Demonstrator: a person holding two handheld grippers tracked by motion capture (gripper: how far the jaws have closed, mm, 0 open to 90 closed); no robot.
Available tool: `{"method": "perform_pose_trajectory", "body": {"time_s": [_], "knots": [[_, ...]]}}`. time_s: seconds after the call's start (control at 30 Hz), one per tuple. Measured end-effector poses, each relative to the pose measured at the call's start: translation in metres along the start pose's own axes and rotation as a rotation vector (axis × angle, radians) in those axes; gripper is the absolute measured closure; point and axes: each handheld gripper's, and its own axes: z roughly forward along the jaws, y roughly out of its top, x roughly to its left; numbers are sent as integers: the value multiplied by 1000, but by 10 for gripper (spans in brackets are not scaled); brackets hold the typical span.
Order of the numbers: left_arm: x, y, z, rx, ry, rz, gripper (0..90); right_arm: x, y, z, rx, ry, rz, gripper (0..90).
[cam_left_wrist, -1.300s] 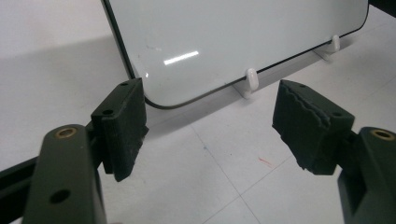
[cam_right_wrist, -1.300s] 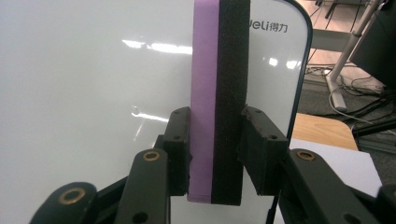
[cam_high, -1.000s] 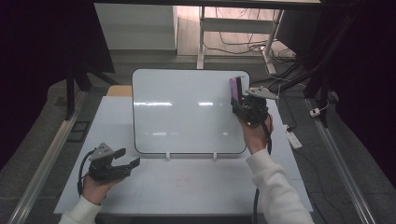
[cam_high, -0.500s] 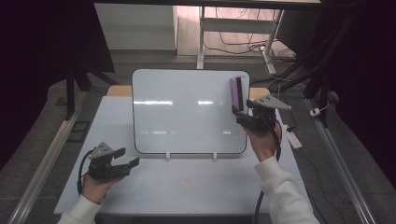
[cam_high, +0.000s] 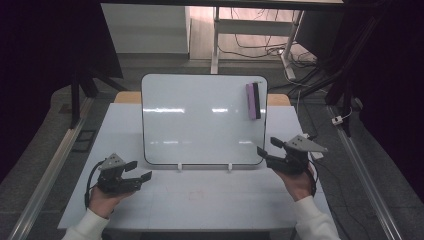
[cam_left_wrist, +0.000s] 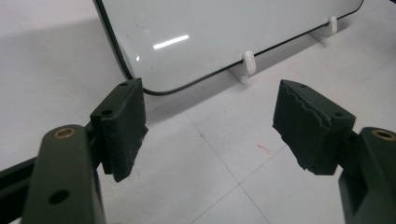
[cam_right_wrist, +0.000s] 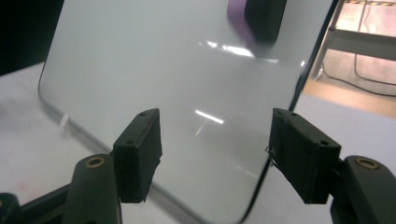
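left claw (cam_high: 135, 171) spread, empty | right claw (cam_high: 267, 149) spread, empty | eraser (cam_high: 253, 101) on whiteboard (cam_high: 200, 125)

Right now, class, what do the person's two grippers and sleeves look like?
Both the left gripper and right gripper are black, with two blocky jaws, brass-coloured pivot screws, a grey three-cornered plate on top and a black trailing cable. The sleeves are white.

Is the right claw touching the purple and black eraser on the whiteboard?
Apart. In the high view the right claw sits open near the shiny white whiteboard's bottom corner, while the purple and black eraser stays stuck high up the board, with bare board between.
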Motion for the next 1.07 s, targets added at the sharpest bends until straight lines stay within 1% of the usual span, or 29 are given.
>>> {"method": "perform_pose_trajectory", "body": {"time_s": [0.03, 0.1, 0.13, 0.2, 0.27, 0.4, 0.53, 0.63, 0.83, 1.07], "knots": [[0, 0, 0, 1, -4, 1, 264, -1, -8, -2, 7, 6, 2, 344], [1, 0, 1, 5, -8, 6, 261, -5, -22, -6, 39, -7, -6, 342], [1, 0, 1, 5, -9, 6, 260, -7, -29, -8, 50, -10, -3, 343], [2, 0, 1, 7, -14, 5, 258, -13, -42, -12, 65, 0, 8, 343], [3, 0, 1, 8, -14, 6, 255, -16, -52, -15, 80, 0, 2, 342], [2, -1, 2, 11, -13, 15, 253, -20, -63, -17, 89, 25, -1, 343], [1, -1, 1, 12, -15, 20, 252, -20, -68, -14, 100, 36, -12, 342], [0, -1, 2, 14, -16, 26, 251, -20, -68, -13, 99, 33, -23, 343], [-1, -1, 1, 15, -16, 32, 246, -20, -69, -11, 97, 33, -25, 343], [-1, -1, 2, 17, -12, 30, 234, -19, -69, -13, 84, 38, -25, 341]]}}
